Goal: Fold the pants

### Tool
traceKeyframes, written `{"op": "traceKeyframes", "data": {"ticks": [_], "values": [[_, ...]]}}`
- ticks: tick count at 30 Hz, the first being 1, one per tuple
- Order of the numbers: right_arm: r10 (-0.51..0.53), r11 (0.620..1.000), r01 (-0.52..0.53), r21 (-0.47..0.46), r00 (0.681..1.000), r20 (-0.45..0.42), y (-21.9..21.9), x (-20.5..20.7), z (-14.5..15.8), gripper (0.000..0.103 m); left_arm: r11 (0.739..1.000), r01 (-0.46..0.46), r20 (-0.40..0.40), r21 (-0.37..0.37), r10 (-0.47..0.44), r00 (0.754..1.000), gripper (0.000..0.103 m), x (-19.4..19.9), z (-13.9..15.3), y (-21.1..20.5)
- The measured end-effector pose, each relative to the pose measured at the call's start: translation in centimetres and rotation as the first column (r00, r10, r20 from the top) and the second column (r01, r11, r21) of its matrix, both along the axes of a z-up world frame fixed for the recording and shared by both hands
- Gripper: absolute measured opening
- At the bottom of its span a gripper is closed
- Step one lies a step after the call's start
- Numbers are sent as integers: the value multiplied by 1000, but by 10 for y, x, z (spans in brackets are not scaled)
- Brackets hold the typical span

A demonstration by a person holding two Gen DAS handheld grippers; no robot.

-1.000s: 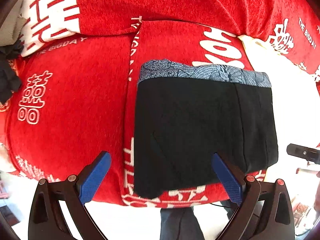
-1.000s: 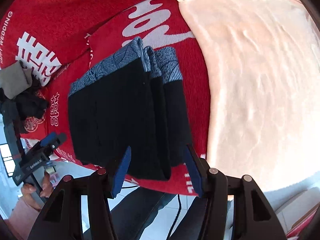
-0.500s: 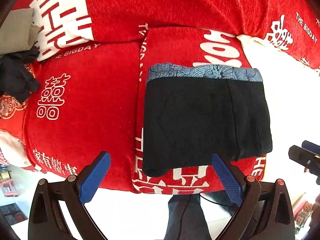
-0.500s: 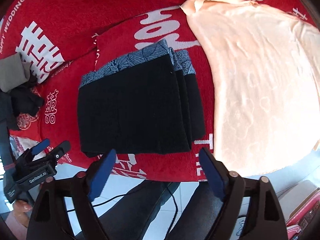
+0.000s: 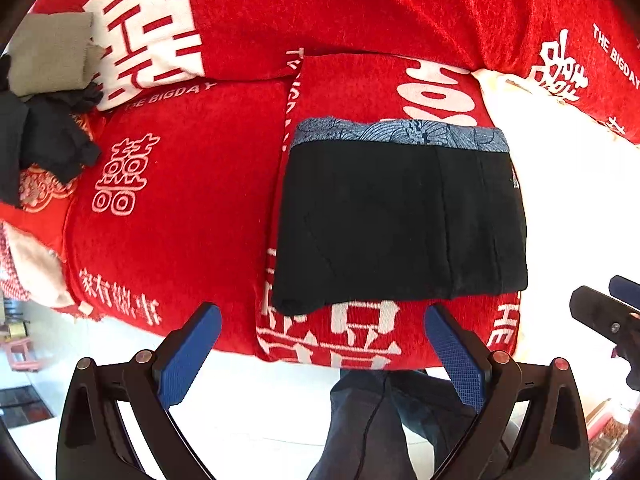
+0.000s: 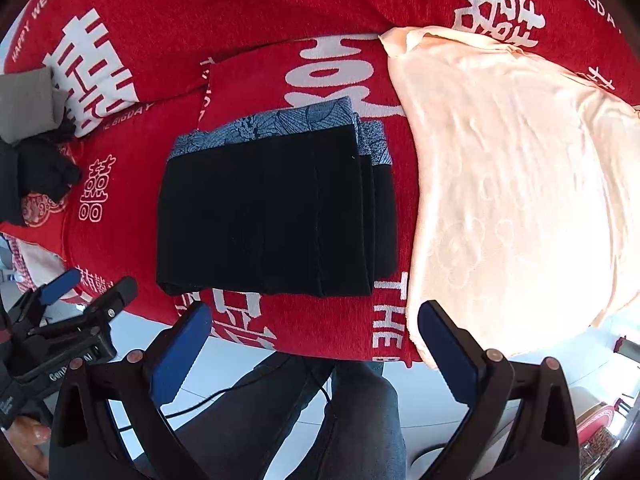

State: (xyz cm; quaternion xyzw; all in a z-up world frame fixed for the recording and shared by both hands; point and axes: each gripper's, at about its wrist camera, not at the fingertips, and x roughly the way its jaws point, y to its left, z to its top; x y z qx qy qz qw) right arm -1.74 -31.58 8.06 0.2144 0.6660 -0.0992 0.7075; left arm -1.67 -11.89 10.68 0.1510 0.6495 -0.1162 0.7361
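The black pants (image 5: 400, 220) with a blue-grey patterned waistband lie folded in a neat rectangle on the red cushion (image 5: 180, 200); they also show in the right wrist view (image 6: 272, 216). My left gripper (image 5: 320, 344) is open and empty, held back from the cushion's front edge, apart from the pants. My right gripper (image 6: 312, 340) is open and empty, also off the front edge. The left gripper shows at the lower left of the right wrist view (image 6: 80, 300).
A peach cloth (image 6: 512, 184) covers the cushion to the right of the pants. A grey folded garment (image 5: 52, 56) and a black one (image 5: 52, 136) lie at the far left. The person's legs in dark jeans (image 6: 320, 420) are below the grippers.
Both grippers have pulled back from the pants toward the front edge. The right gripper, earlier narrow over the pants' near edge, has opened wide and let go.
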Motion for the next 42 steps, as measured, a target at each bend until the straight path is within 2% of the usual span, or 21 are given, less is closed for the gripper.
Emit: {"op": "traceKeyframes", "data": {"ticks": [5, 15, 32, 42], "values": [[4, 1000, -4, 5, 1000, 3, -2, -9, 11, 103, 999, -19, -10, 28, 19, 1000, 102, -9, 7, 2], [31, 999, -31, -17, 999, 10, 8, -12, 30, 103, 999, -32, 0, -6, 32, 999, 102, -11, 20, 9], [60, 995, -60, -81, 998, 5, 24, 0, 40, 103, 999, -40, 24, -16, 40, 999, 102, -4, 26, 16], [57, 994, -57, -89, 998, -1, 25, 3, 40, 103, 999, -39, 28, -15, 39, 999, 102, -3, 27, 15]]}}
